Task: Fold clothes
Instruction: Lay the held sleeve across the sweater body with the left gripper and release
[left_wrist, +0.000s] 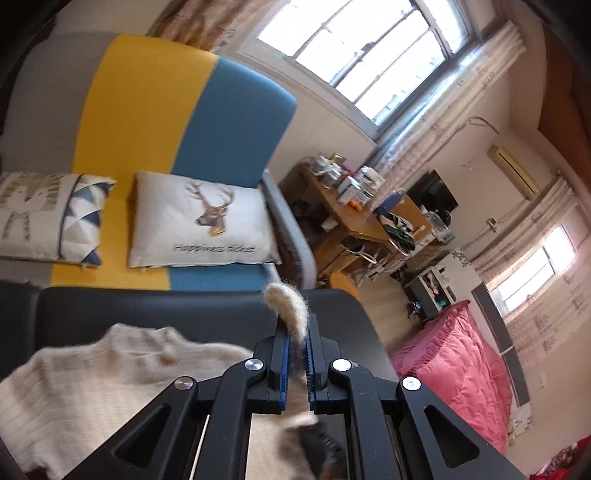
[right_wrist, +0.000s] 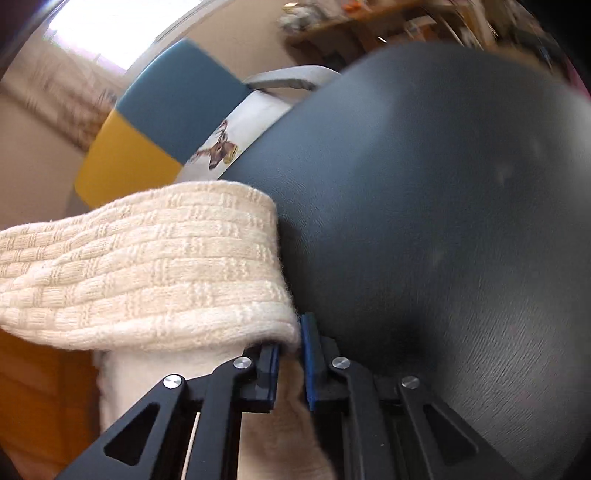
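Note:
A cream knitted sweater (left_wrist: 92, 373) lies partly on a dark tabletop (left_wrist: 166, 306) in the left wrist view. My left gripper (left_wrist: 296, 328) is shut on a fuzzy tip of the sweater that sticks up past its blue pads. In the right wrist view the sweater (right_wrist: 147, 266) shows a ribbed, basket-weave band that folds over to the left. My right gripper (right_wrist: 290, 332) is shut on the edge of that band, raised a little above the dark tabletop (right_wrist: 443, 221). More cloth hangs down below both grippers.
Behind the table stands a sofa (left_wrist: 147, 110) in grey, yellow and blue with a deer-print cushion (left_wrist: 203, 221) and a patterned cushion (left_wrist: 48, 218). A cluttered wooden desk (left_wrist: 362, 218) and a pink quilt on a bed (left_wrist: 454, 358) lie to the right.

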